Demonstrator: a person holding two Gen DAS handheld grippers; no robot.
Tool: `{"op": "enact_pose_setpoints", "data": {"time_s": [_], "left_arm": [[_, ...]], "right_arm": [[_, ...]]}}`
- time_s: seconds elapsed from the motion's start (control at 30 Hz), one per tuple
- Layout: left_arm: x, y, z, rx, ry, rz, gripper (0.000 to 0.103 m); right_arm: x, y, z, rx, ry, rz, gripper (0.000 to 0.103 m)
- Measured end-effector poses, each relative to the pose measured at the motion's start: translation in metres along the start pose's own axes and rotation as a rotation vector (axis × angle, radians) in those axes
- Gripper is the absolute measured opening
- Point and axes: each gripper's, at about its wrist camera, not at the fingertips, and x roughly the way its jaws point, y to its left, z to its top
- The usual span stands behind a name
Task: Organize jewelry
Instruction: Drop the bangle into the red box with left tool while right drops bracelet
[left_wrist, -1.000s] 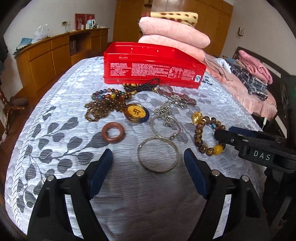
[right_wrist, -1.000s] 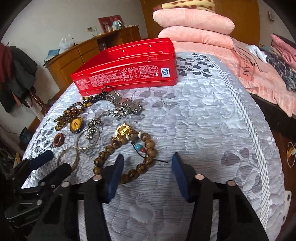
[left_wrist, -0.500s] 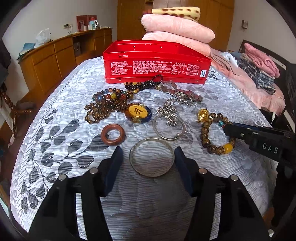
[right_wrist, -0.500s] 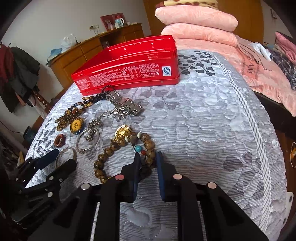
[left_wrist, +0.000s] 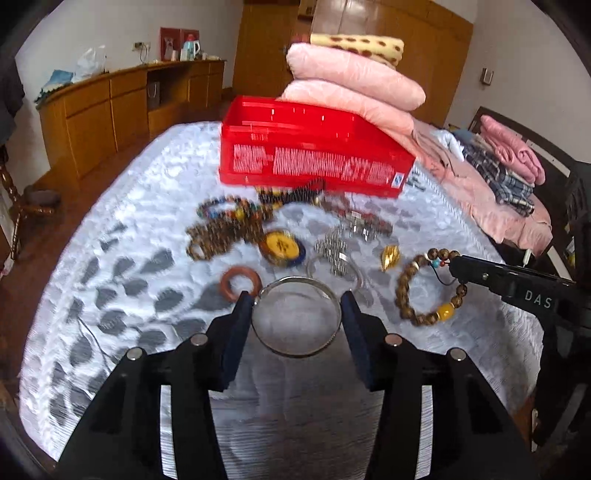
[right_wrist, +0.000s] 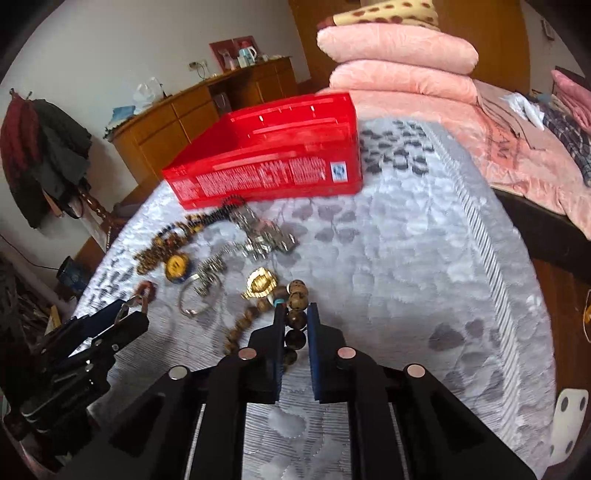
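Left gripper: jaws closing on the silver bangle; blue pads touched its rim on both sides, ring flat betw. them, lifted off the quilt.
Right gripper: jaws pressed together, pinching the wooden bead bracelet by a few beads; rest of the strand hung down-left toward the cover. In the left wrist view the same bracelet dangled from the black tip, w/ one yellow bead low on the loop.
Gold charm: just beyond the right gripper's tips, beside the bracelet's top beads.
Thin silver ring: on the quilt just behind the bangle, w/ a silver chain cluster partly over it.
Brown wooden ring: flat on the cover, just left of the bangle, near the left pad.
Yellow round pendant: dark rim, behind the wooden ring.
Mixed bead strands: heaped left of the pendant; blurred, count unclear.
Metal watch band: near the tin's front wall, right of the strands.
Red tin box: open, at the far side of the jewelry spread, white print on its front; contents not visible.
Bedcover: grey-white quilt w/ leaf pattern, under everything.
Pink folded blankets: stacked behind the tin.
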Motion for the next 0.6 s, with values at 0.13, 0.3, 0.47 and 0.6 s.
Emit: {"op": "enact_pose_setpoints", "data": {"time_s": [0.13,0.3,0.47,0.6], "left_arm": [[-0.007,0.0,0.016,0.011,-0.032,-0.004,0.047],[-0.008,-0.002,0.042,0.031,-0.07,-0.017,0.047],[-0.008,-0.006,0.078,0.058,-0.123,-0.025,0.047],[-0.003,-0.01,0.114,0.079,-0.167,-0.019,0.047]], "right_arm": [[-0.014,0.004,0.018,-0.035,-0.03,0.007,0.011],[-0.024,0.007,0.04,-0.074,-0.065,-0.004,0.011],[-0.028,0.005,0.067,-0.086,-0.102,-0.014,0.011],[-0.031,0.007,0.1,-0.106,-0.147,-0.022,0.011]]}}
